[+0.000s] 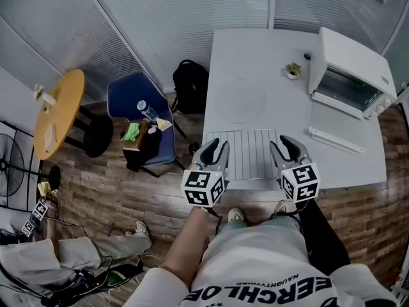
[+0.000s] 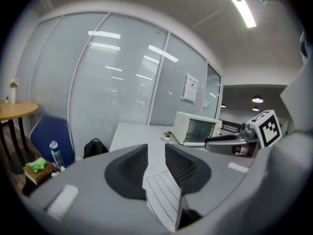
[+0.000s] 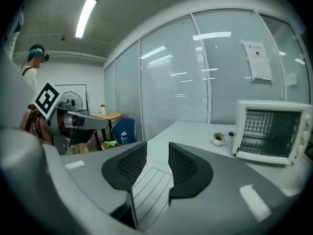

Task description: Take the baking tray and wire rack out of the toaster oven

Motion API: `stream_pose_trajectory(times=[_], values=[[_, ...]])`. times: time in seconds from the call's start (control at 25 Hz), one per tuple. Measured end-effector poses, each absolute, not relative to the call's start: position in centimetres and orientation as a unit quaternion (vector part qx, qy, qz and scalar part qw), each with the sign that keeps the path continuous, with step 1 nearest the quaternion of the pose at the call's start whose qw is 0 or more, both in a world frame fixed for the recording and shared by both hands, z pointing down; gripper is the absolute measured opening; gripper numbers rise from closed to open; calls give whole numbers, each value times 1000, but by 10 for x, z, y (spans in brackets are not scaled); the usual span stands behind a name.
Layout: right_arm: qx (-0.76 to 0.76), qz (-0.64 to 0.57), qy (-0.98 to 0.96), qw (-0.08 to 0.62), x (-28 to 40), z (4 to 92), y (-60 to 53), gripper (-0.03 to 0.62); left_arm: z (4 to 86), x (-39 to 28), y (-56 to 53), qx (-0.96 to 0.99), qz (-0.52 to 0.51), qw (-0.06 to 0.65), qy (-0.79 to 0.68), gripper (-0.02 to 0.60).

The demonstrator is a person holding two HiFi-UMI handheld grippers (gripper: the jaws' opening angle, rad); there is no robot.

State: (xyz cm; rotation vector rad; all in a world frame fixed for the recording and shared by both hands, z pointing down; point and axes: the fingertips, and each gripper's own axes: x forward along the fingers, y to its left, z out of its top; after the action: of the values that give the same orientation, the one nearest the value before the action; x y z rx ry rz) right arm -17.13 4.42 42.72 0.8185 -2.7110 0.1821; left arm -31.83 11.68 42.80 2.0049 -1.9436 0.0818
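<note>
The wire rack [image 1: 248,153] lies flat on the white table [image 1: 268,56] at its front edge. It also shows through the jaw gaps as the wire rack [image 2: 164,192] and the wire rack [image 3: 149,187]. The white toaster oven [image 1: 350,69] stands at the table's right with its door [image 1: 335,121] folded down; the same toaster oven [image 2: 195,128] [image 3: 271,130] shows in both gripper views. My left gripper [image 1: 215,151] [image 2: 156,163] hovers over the rack's left end, open and empty. My right gripper [image 1: 289,148] [image 3: 157,163] hovers over its right end, open and empty. I cannot make out a baking tray.
A small potted plant [image 1: 293,71] stands left of the oven. A faint round mark [image 1: 239,101] shows mid-table. Left of the table are a blue chair [image 1: 128,94] with clutter, a black backpack [image 1: 190,85], a round wooden table [image 1: 57,110] and a fan [image 1: 13,165].
</note>
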Motion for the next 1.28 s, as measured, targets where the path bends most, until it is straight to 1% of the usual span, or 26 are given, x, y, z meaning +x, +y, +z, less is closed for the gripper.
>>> stream_pose_trajectory(times=[0.24, 0.32, 0.4, 0.64, 0.88, 0.92, 0.96, 1.04, 1.28], values=[[286, 24, -951, 112, -168, 380, 36, 126, 375, -305, 107, 715, 58, 74, -693, 124], [289, 14, -952, 96, -166, 364, 32, 127, 356, -301, 104, 719, 38, 64, -691, 149], [291, 7, -953, 80, -165, 349, 29, 129, 336, -299, 102, 724, 24, 47, -688, 158], [291, -19, -955, 61, -166, 321, 26, 129, 296, -301, 101, 718, 15, -6, -696, 161], [282, -41, -957, 55, -174, 306, 25, 128, 284, -315, 104, 694, 9, -20, -720, 156], [278, -45, -958, 50, -175, 303, 28, 107, 283, -317, 105, 690, 12, -25, -723, 78], [276, -48, -959, 43, -175, 299, 31, 0, 282, -319, 106, 688, 14, -31, -725, 57], [279, -58, -958, 31, -173, 292, 34, 0, 281, -322, 108, 684, 18, -37, -729, 57], [300, -81, -950, 26, -173, 284, 32, 0, 278, -331, 112, 679, 14, -43, -733, 57]])
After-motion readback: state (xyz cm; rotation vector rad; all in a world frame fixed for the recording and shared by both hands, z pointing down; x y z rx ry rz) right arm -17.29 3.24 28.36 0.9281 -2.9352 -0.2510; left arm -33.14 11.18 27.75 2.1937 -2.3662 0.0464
